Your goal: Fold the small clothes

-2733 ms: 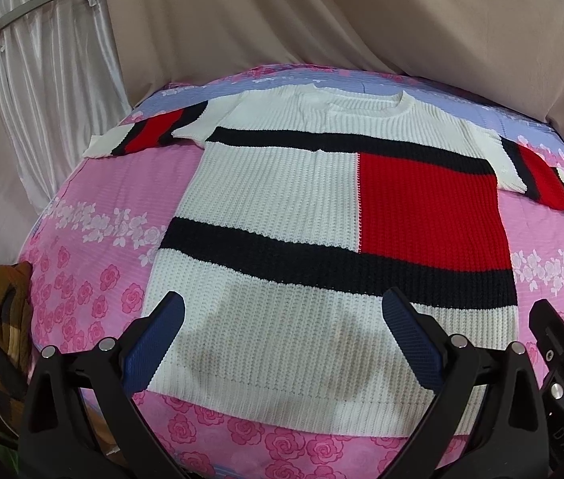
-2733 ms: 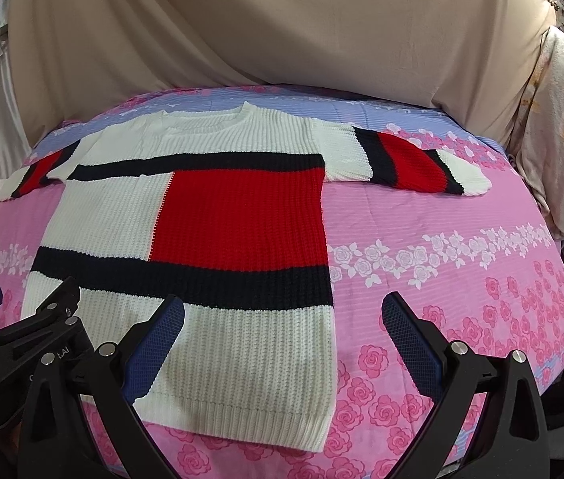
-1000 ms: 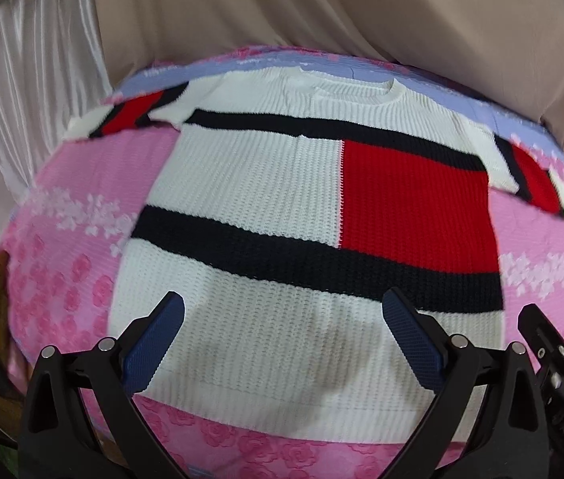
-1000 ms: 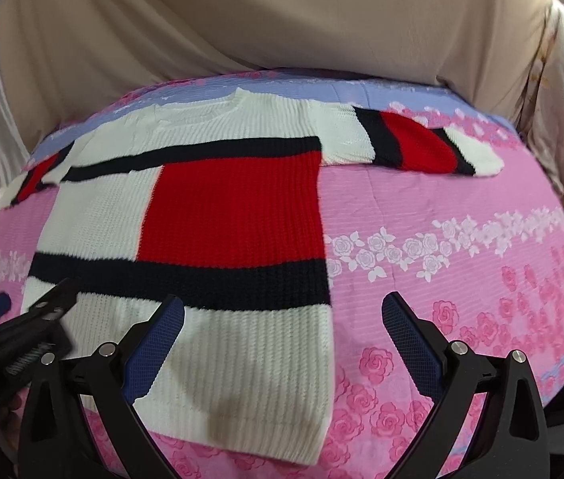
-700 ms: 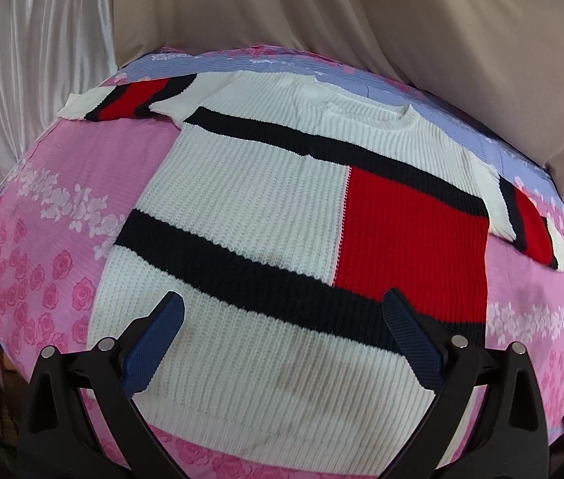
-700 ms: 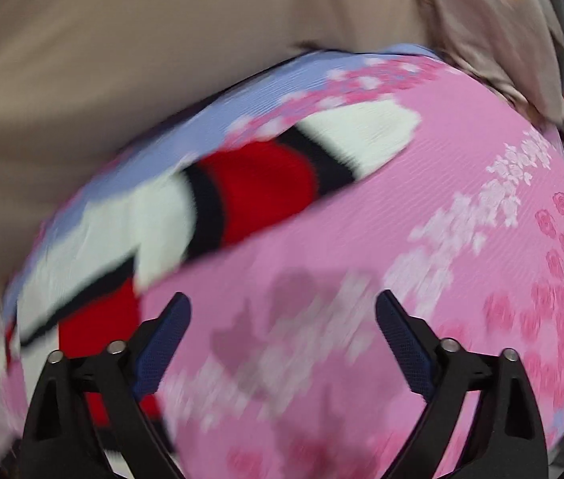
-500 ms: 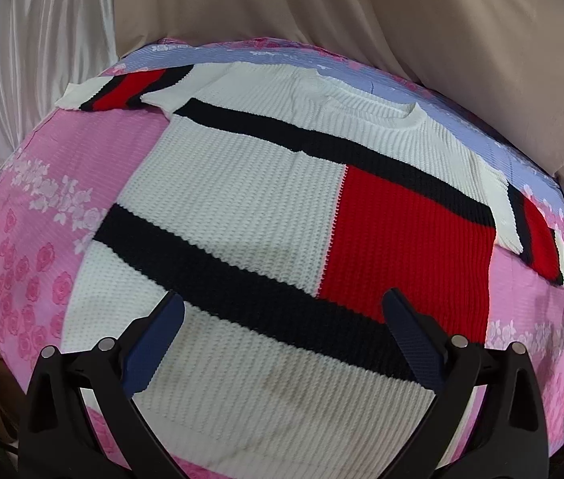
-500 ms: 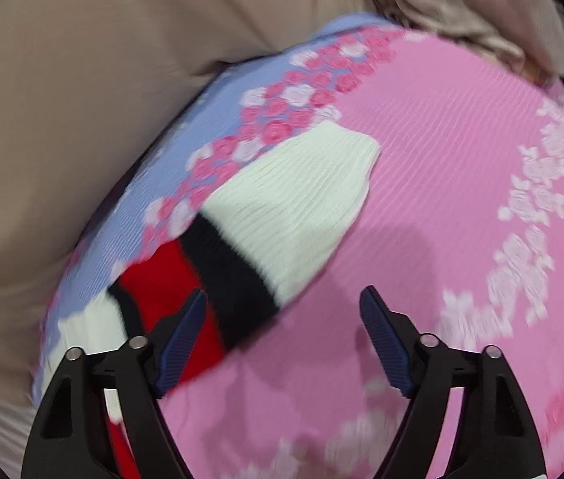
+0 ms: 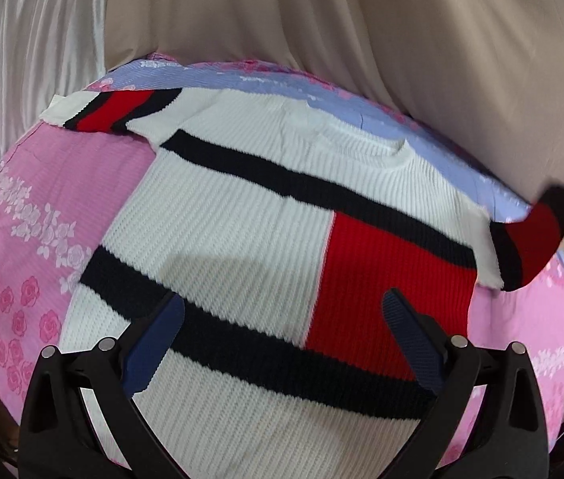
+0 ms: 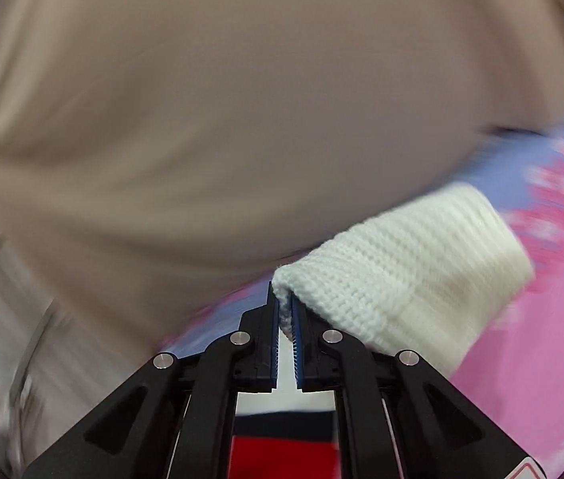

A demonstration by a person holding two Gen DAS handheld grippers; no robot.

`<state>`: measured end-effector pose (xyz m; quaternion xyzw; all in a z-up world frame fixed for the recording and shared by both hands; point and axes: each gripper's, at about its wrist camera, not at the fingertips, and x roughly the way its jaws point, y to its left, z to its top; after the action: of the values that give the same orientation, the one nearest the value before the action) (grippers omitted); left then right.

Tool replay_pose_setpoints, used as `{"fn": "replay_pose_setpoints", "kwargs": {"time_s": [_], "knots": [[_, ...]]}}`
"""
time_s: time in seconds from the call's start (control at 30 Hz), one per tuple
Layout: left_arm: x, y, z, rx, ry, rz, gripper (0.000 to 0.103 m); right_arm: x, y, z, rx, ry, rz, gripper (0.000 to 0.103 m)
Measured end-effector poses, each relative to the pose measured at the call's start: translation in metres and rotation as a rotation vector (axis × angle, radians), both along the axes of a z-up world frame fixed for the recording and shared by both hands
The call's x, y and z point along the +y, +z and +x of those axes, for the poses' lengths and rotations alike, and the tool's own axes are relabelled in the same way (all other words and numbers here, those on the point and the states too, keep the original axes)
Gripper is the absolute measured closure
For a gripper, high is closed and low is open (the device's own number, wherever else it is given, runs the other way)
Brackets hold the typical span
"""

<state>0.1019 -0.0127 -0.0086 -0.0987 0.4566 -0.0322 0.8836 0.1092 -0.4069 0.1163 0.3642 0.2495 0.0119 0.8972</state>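
A small knit sweater [image 9: 242, 223], white with black stripes and a red block, lies face up on the pink floral bed [image 9: 14, 279]. My left gripper [image 9: 282, 331] is open and hovers above its lower half, holding nothing. My right gripper [image 10: 285, 311] is shut on the white cuff of the sweater's right sleeve [image 10: 409, 267]. In the left wrist view that sleeve [image 9: 533, 239] is lifted off the bed at the far right. The left sleeve [image 9: 110, 109] lies flat at the upper left.
A beige curtain [image 9: 361, 32] hangs behind the bed and fills most of the right wrist view [image 10: 242, 119]. A white satin drape [image 9: 22, 60] hangs at the left. The bed's blue strip [image 9: 218, 76] runs along its far edge.
My right gripper moved right to the right sleeve's cuff, closed on it and lifted it. My left gripper moved forward over the sweater and stayed open.
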Motion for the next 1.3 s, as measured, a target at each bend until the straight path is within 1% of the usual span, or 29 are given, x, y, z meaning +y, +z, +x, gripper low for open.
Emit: {"fn": "replay_pose_setpoints", "kwargs": {"time_s": [0.03, 0.07, 0.1, 0.13, 0.17, 0.2, 0.23, 0.3, 0.37, 0.43, 0.47, 0.53, 0.63, 0.67, 0.73, 0.77, 0.8, 0.83, 0.87, 0.93, 1.03, 1.07, 1.1, 1.13, 1.17, 1.2, 1.23, 1.27, 1.3], "knots": [[0.006, 0.003, 0.005, -0.008, 0.009, -0.023, 0.006, 0.043, 0.011, 0.02, -0.021, 0.111, -0.012, 0.09], [0.014, 0.007, 0.01, -0.017, 0.023, -0.049, 0.005, 0.086, 0.012, 0.04, -0.012, 0.212, -0.024, 0.082], [0.02, 0.01, 0.015, -0.023, 0.031, -0.071, 0.005, 0.118, 0.008, 0.054, 0.002, 0.279, -0.033, 0.073], [0.027, 0.012, 0.021, -0.028, 0.039, -0.095, 0.005, 0.154, -0.002, 0.066, 0.025, 0.334, -0.074, 0.056], [0.032, 0.013, 0.025, -0.031, 0.047, -0.112, 0.005, 0.182, -0.014, 0.071, 0.06, 0.352, -0.133, 0.056], [0.039, 0.014, 0.034, -0.031, 0.059, -0.131, 0.005, 0.197, -0.028, 0.072, 0.101, 0.354, -0.159, 0.056], [0.044, 0.013, 0.041, -0.025, 0.068, -0.145, 0.005, 0.204, -0.044, 0.068, 0.145, 0.348, -0.15, 0.056], [0.054, 0.007, 0.061, -0.013, 0.078, -0.188, 0.005, 0.197, -0.072, 0.047, 0.209, 0.312, -0.081, 0.056], [0.061, -0.003, 0.085, 0.003, 0.091, -0.232, 0.005, 0.174, -0.101, 0.018, 0.295, 0.231, -0.027, 0.054], [0.063, -0.015, 0.11, 0.02, 0.105, -0.28, 0.005, 0.149, -0.122, -0.004, 0.38, 0.162, 0.02, 0.052], [0.062, -0.023, 0.126, 0.043, 0.117, -0.303, 0.005, 0.138, -0.13, -0.01, 0.406, 0.132, 0.048, 0.052], [0.057, -0.04, 0.154, 0.091, 0.14, -0.354, 0.005, 0.115, -0.142, -0.015, 0.42, 0.076, 0.133, 0.052], [0.046, -0.065, 0.189, 0.157, 0.18, -0.404, 0.006, 0.098, -0.154, -0.006, 0.407, 0.016, 0.22, 0.052], [0.043, -0.072, 0.195, 0.165, 0.187, -0.421, 0.007, 0.091, -0.161, -0.002, 0.401, 0.001, 0.251, 0.052], [0.036, -0.081, 0.209, 0.182, 0.2, -0.425, 0.026, 0.081, -0.177, 0.003, 0.399, -0.025, 0.305, 0.052], [0.032, -0.084, 0.215, 0.183, 0.185, -0.445, 0.048, 0.078, -0.181, 0.009, 0.397, -0.03, 0.32, 0.052], [0.03, -0.088, 0.218, 0.183, 0.167, -0.457, 0.076, 0.077, -0.185, 0.014, 0.399, -0.039, 0.331, 0.052], [0.028, -0.088, 0.222, 0.182, 0.154, -0.457, 0.089, 0.075, -0.188, 0.018, 0.399, -0.05, 0.34, 0.053], [0.028, -0.086, 0.224, 0.169, 0.146, -0.454, 0.097, 0.075, -0.189, 0.022, 0.386, -0.054, 0.353, 0.065], [0.031, -0.069, 0.221, 0.101, 0.143, -0.434, 0.098, 0.072, -0.183, 0.025, 0.358, -0.049, 0.355, 0.091], [0.044, -0.035, 0.204, -0.012, 0.137, -0.461, 0.099, 0.071, -0.144, 0.023, 0.236, -0.022, 0.305, 0.092], [0.051, -0.025, 0.193, -0.046, 0.135, -0.455, 0.099, 0.072, -0.128, 0.016, 0.203, -0.007, 0.285, 0.092], [0.057, -0.022, 0.186, -0.061, 0.137, -0.443, 0.098, 0.073, -0.124, 0.013, 0.19, 0.005, 0.268, 0.092], [0.061, -0.024, 0.181, -0.06, 0.139, -0.431, 0.098, 0.075, -0.129, 0.011, 0.207, 0.017, 0.249, 0.092], [0.064, -0.035, 0.179, -0.035, 0.146, -0.396, 0.098, 0.077, -0.144, 0.014, 0.27, 0.025, 0.221, 0.093], [0.064, -0.05, 0.182, 0.01, 0.149, -0.366, 0.098, 0.078, -0.162, 0.017, 0.334, 0.022, 0.221, 0.093], [0.064, -0.071, 0.185, 0.075, 0.156, -0.344, 0.098, 0.078, -0.185, 0.018, 0.414, 0.009, 0.253, 0.093], [0.063, -0.087, 0.187, 0.126, 0.166, -0.338, 0.098, 0.079, -0.198, 0.017, 0.447, -0.008, 0.279, 0.094], [0.064, -0.097, 0.186, 0.138, 0.172, -0.35, 0.098, 0.077, -0.198, 0.013, 0.418, -0.023, 0.298, 0.094]]}}
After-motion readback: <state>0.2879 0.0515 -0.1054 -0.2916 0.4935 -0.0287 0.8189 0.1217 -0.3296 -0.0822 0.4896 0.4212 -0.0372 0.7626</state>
